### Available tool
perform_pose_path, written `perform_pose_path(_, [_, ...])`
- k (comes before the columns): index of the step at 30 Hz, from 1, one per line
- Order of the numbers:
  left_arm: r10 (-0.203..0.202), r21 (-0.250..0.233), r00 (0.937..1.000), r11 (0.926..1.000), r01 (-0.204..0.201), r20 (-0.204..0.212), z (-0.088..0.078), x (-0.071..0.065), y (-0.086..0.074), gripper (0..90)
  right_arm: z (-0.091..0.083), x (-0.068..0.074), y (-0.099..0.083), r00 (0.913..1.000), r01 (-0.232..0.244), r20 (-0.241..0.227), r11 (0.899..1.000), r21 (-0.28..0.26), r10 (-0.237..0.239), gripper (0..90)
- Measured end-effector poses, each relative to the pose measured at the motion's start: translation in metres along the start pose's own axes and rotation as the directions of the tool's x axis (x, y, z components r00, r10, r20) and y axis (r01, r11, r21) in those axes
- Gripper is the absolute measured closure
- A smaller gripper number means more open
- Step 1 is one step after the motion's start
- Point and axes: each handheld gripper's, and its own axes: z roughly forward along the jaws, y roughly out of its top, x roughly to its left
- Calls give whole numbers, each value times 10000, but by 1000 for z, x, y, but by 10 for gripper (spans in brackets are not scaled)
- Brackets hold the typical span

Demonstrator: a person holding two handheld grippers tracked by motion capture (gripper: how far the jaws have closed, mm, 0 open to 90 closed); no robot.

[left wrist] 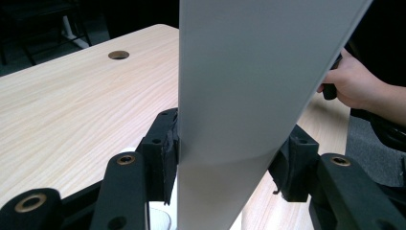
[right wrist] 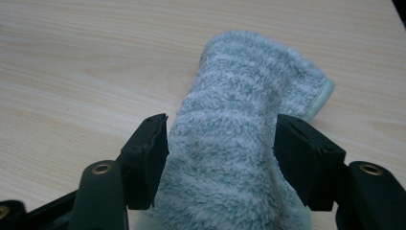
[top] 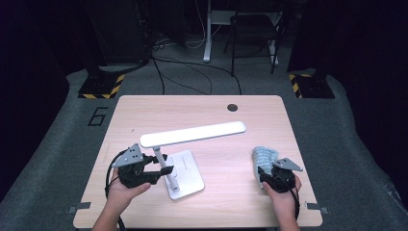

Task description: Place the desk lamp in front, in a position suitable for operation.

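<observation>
A white desk lamp stands on the left half of the table, with a long flat head [top: 192, 134] over a flat base [top: 185, 175]. My left gripper [top: 161, 168] comes in from the left and is shut on the lamp's upright stem [left wrist: 239, 96]; in the left gripper view both pads press on its flat sides [left wrist: 230, 158]. At the right, a fluffy grey-blue cloth [top: 264, 156] lies folded on the table. My right gripper [top: 265, 172] sits at its near end. The cloth [right wrist: 249, 81] fills the gap between the open jaws [right wrist: 222, 143], which stand wide.
The light wooden table [top: 221, 207] has a round cable hole [top: 232, 107] at the back. Bare wood runs between the lamp base and the cloth. Beyond the table are a chair, cables and yellow-black striped stand feet on a grey floor.
</observation>
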Motion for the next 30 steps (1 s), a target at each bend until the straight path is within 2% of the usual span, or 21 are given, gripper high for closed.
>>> perform_pose_path(3, [52, -27, 10000, 10000, -52, -9, 0, 0, 0, 505, 5, -2, -2, 10000, 11, -91, 9997, 245, -9, 363])
perform_pose_path(6, [124, 11, 9999, 9999, -124, 34, 0, 0, 0, 508, 9, -2, -4, 9992, -275, -276, 9985, 470, 288, 375])
perform_pose_path(9, [76, 20, 9999, 10000, -75, -125, 0, -1, 1, 508, 11, -3, -5, 9975, -487, -478, 9968, 635, 518, 402])
perform_pose_path(15, [44, -29, 9999, 10000, -44, -102, 0, -1, 0, 509, 12, -3, -5, 9975, -384, -575, 9975, 590, 418, 477])
perform_pose_path(19, [58, -68, 10000, 10000, -58, -50, 0, -1, 0, 511, 11, -2, -5, 9968, -474, -620, 9973, 560, 508, 542])
perform_pose_path(23, [120, -29, 9999, 9999, -120, -91, 0, -1, 0, 513, 9, -3, -4, 9948, -432, -898, 9976, 534, 479, 593])
perform_pose_path(30, [102, -53, 9999, 9999, -103, -64, 0, -1, 0, 513, 9, 1, -2, 9924, -310, -1175, 9979, 563, 375, 620])
